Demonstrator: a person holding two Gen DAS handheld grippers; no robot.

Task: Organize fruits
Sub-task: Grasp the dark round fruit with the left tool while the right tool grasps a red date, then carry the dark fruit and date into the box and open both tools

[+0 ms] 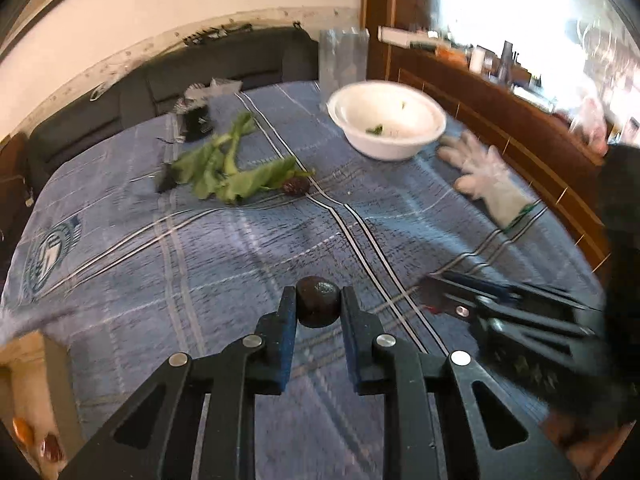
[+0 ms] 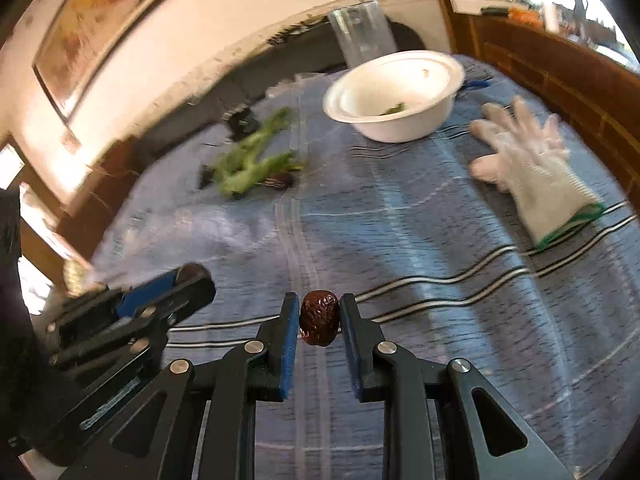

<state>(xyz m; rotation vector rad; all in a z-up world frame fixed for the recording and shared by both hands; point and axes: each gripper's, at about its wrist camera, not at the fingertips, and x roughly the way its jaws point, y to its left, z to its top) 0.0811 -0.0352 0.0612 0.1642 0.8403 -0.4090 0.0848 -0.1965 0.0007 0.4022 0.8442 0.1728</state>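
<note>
Left wrist view: the left gripper (image 1: 318, 307) pinches a dark round fruit (image 1: 318, 302) between its fingers, above the blue striped cloth (image 1: 200, 260) on the desk. A white bowl (image 1: 386, 120) sits toward the far edge, leafy greens (image 1: 228, 168) and another dark fruit (image 1: 296, 186) nearby.

Right wrist view: the right gripper (image 2: 320, 318) pinches a wrinkled reddish-brown fruit (image 2: 319, 317). A white glove (image 2: 532, 164) lies beside the bowl.
</note>
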